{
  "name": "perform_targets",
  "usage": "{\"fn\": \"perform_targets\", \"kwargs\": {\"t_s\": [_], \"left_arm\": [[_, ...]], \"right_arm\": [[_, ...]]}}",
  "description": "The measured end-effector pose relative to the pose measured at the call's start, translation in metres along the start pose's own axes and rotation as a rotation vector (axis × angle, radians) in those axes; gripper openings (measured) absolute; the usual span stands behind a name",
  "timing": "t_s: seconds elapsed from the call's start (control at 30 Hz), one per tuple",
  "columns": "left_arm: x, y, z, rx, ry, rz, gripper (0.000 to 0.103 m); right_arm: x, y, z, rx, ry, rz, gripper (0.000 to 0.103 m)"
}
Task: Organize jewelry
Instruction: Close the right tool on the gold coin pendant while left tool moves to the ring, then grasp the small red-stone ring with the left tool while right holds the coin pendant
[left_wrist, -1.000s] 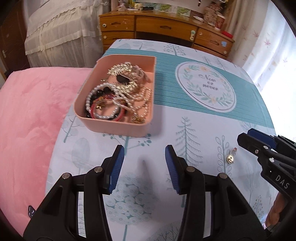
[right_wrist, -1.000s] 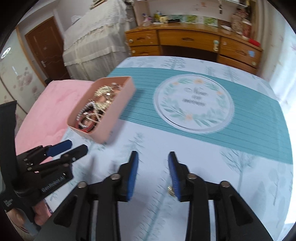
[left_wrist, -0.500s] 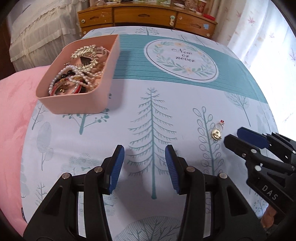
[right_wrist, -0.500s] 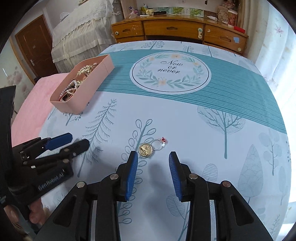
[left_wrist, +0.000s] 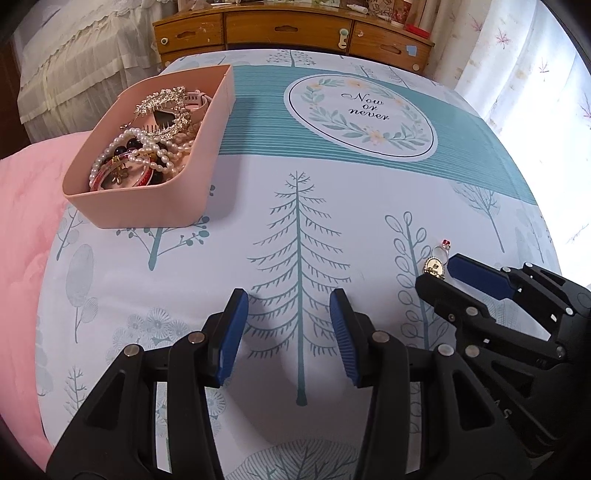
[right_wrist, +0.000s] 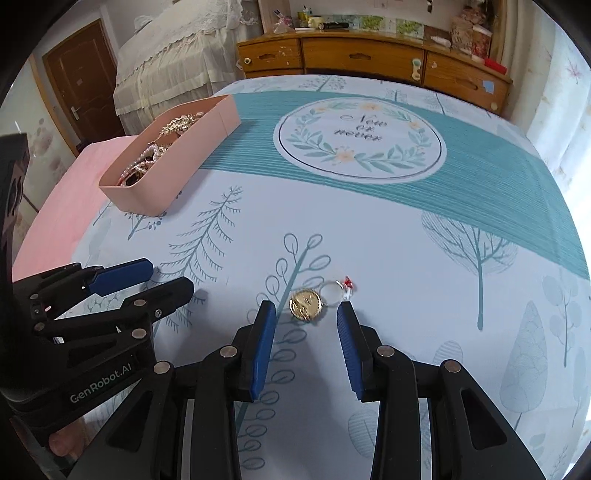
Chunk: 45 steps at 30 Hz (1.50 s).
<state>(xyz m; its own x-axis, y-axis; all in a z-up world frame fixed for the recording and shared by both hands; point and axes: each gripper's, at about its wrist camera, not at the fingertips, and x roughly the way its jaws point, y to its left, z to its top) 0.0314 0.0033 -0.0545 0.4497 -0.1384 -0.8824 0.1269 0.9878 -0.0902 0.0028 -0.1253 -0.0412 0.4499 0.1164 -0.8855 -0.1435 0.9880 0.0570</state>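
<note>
A round gold pendant (right_wrist: 305, 305) and a thin ring with a red stone (right_wrist: 341, 288) lie side by side on the tree-print tablecloth. My right gripper (right_wrist: 306, 309) hovers just before them, open, the pendant sitting between its blue fingertips and nothing gripped. In the left wrist view the same pendant (left_wrist: 434, 266) and ring (left_wrist: 442, 248) show at the tips of the right gripper (left_wrist: 436, 273). My left gripper (left_wrist: 285, 307) is open over bare cloth, empty. The pink box (left_wrist: 218, 107), far left, holds pearl strands, bangles and a sparkly hair comb.
The table's left edge borders a pink bedspread (left_wrist: 26, 221). A wooden dresser (right_wrist: 369, 55) stands beyond the far edge, a lace-covered piece of furniture (right_wrist: 173, 51) to its left. A sheer curtain (left_wrist: 535, 74) hangs at right. A hand (right_wrist: 61, 445) grips the left tool.
Both grippers dropped closer to the tablecloth. The left view swung from over the pink box toward the middle of the table. The right gripper closed in on the pendant and ring.
</note>
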Motion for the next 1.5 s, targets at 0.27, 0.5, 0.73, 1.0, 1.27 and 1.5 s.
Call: {"fn": "perform_targets", "kwargs": {"t_s": [0.27,0.5,0.73,1.0,1.27,1.5], "left_arm": [[-0.001,0.005,0.000,-0.022,-0.006,-0.003,0.043],[-0.002,0.003,0.001,-0.015,0.002,-0.011,0.043],[0.001,-0.019,0.011,0.044,0.023,-0.107,0.043],[0.008,-0.068,0.031,0.207,0.022,-0.217,0.048],[0.020,-0.100,0.047,0.497,-0.016,-0.310,0.048],[0.027,-0.110,0.048,0.668,-0.008,-0.354,0.048]], "right_arm": [[0.005,0.018,-0.002,-0.107,-0.047,-0.056,0.022],[0.000,0.017,-0.010,-0.117,-0.049,-0.040,0.019],[-0.015,-0.011,-0.017,-0.019,-0.047,-0.021,0.019],[-0.029,-0.049,-0.028,0.071,-0.065,-0.035,0.019],[-0.035,-0.081,-0.040,0.170,-0.066,-0.017,0.019],[-0.038,-0.089,-0.043,0.196,-0.084,0.000,0.019]]}}
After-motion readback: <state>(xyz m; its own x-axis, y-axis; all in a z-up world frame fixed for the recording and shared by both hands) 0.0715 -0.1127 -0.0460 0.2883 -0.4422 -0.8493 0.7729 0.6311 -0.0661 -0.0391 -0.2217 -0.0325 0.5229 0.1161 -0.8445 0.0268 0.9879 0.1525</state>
